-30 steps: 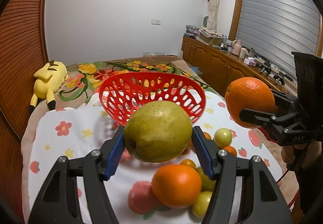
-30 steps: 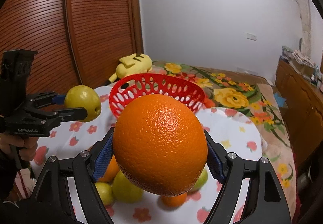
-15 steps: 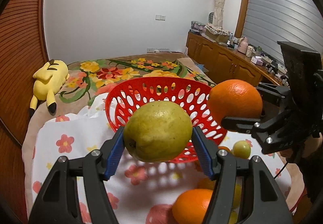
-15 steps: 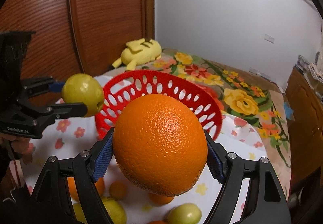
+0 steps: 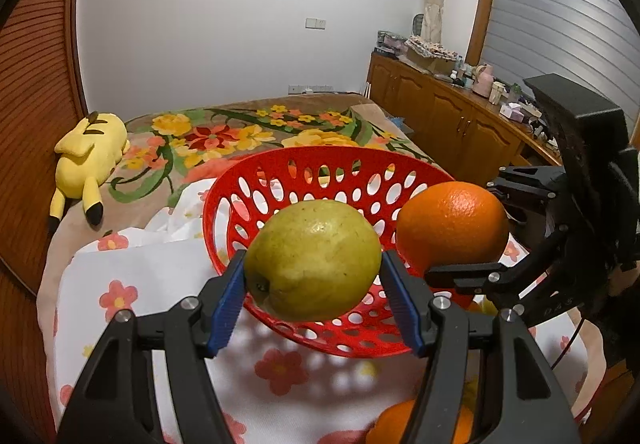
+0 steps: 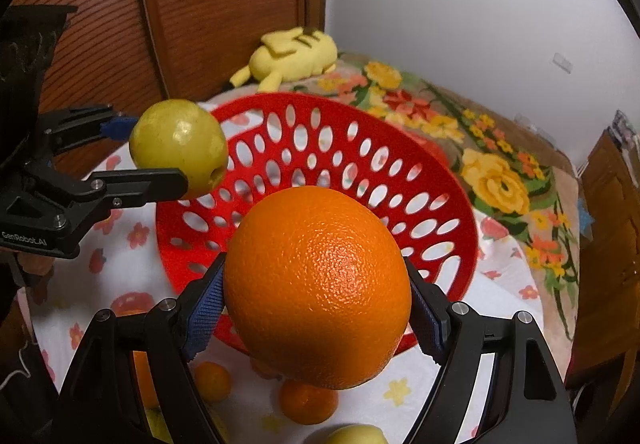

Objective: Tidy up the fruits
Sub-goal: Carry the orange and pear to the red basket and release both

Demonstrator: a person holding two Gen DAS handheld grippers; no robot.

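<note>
**Two fruits held at a red basket**

On the bed, from left to right: a yellow plush toy (image 5: pixel 90 152) lies on the flowered brown blanket (image 5: pixel 224 136) near the ribbed wooden wall. A white cloth printed with red flowers (image 5: pixel 132 284) covers the near part of the bed.

Centre: a red perforated plastic basket (image 5: pixel 320 164) sits on the cloth, nothing seen inside it.

Left gripper (image 5: pixel 312 284): black frame, blue ribbed pads, jaws clenched on a yellow-green round pear-like fruit (image 5: pixel 312 258), held off the cloth at the basket's near rim.

Right gripper (image 6: pixel 316 308): same build, jaws grasping a large orange (image 6: pixel 318 286), raised at the basket's near rim, to the right of the green fruit and apart from it.

Below the held fruits, loose on the cloth in front of the basket: several small oranges (image 6: pixel 308 402) and a small yellow-green fruit (image 6: pixel 354 436).

Far right: a wooden sideboard (image 5: pixel 448 116) crowded with small items.
</note>
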